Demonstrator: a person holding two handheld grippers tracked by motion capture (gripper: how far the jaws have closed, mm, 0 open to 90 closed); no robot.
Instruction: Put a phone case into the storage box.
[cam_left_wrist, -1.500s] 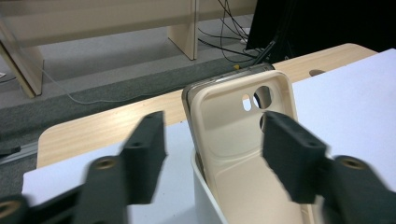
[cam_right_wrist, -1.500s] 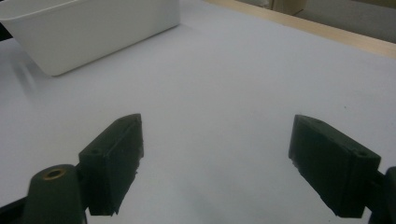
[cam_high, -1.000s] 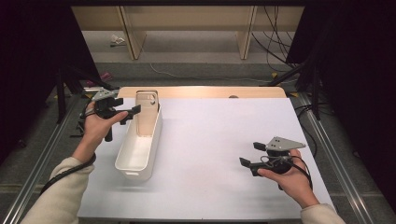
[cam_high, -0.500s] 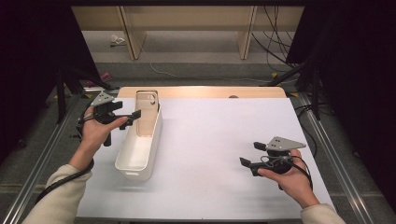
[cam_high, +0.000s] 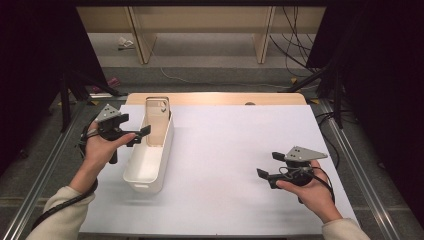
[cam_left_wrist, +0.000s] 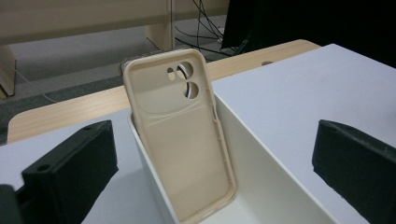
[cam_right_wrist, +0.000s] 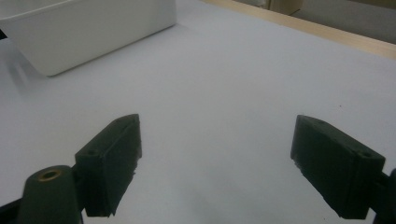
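Phone case (cam_left_wrist: 180, 135) stands upright, camera holes topmost.

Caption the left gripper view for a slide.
Open left gripper facing a beige phone case propped upright in a white bin.

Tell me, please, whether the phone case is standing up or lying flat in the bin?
Standing up. The phone case leans against the far end wall of the bin, bottom edge down inside, camera cutouts above the rim.
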